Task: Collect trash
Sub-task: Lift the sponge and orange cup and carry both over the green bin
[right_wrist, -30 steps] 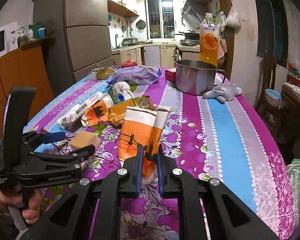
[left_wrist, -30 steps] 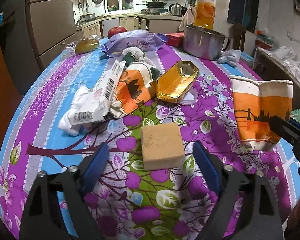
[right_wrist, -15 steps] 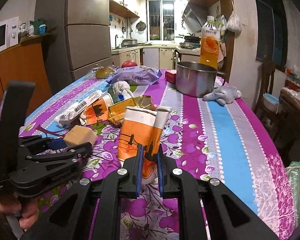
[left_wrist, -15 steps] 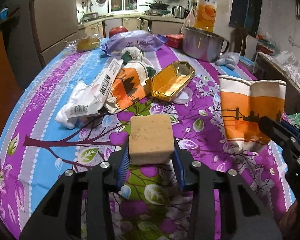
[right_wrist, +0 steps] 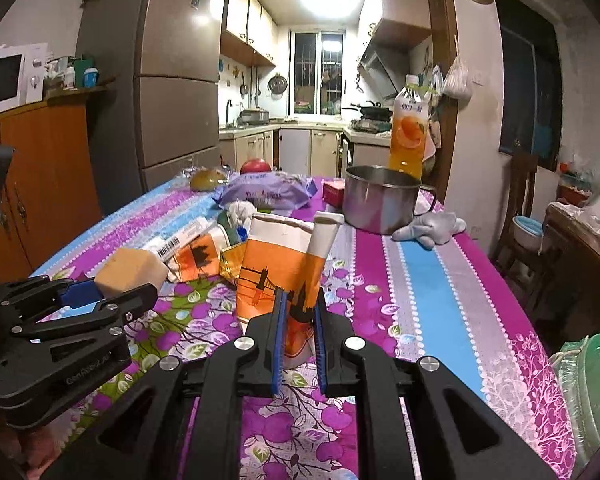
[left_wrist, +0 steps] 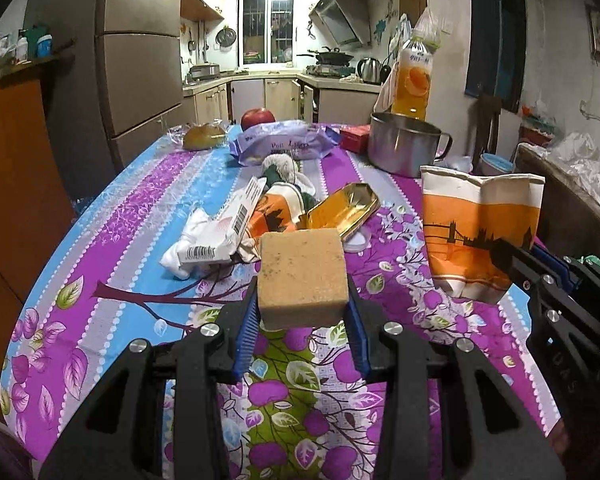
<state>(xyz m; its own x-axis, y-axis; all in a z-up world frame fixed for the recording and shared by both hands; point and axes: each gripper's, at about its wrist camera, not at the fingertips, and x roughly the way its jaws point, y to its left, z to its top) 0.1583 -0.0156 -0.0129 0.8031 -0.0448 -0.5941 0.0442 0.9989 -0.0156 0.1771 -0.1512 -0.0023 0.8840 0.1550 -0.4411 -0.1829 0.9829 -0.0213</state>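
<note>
Round steel pot with handle (left_wrist: 404, 150) sits far right on the purple floral tablecloth (left_wrist: 148, 184); inside can't be seen. Tall orange juice bottle (left_wrist: 413, 80) stands just behind it. Counts: 2 crushed orange-and-white paper cups, 1 tan sponge block (left_wrist: 303, 278), 1 gold foil tray (left_wrist: 342, 210), 1 white barcoded wrapper (left_wrist: 216, 236), 1 red apple (left_wrist: 257, 117). Left gripper (left_wrist: 302, 320) is clamped on the sponge block w/ both blue pads, block lifted off the cloth; 0.5 s ago it sat lower, near the cloth. Right gripper (right_wrist: 299, 334) is pinched tight on one flattened cup (right_wrist: 282, 268), held upright near centre, same as before. 2nd cup (left_wrist: 276, 212) lies in the trash pile mid-table, beside the tray.
</note>
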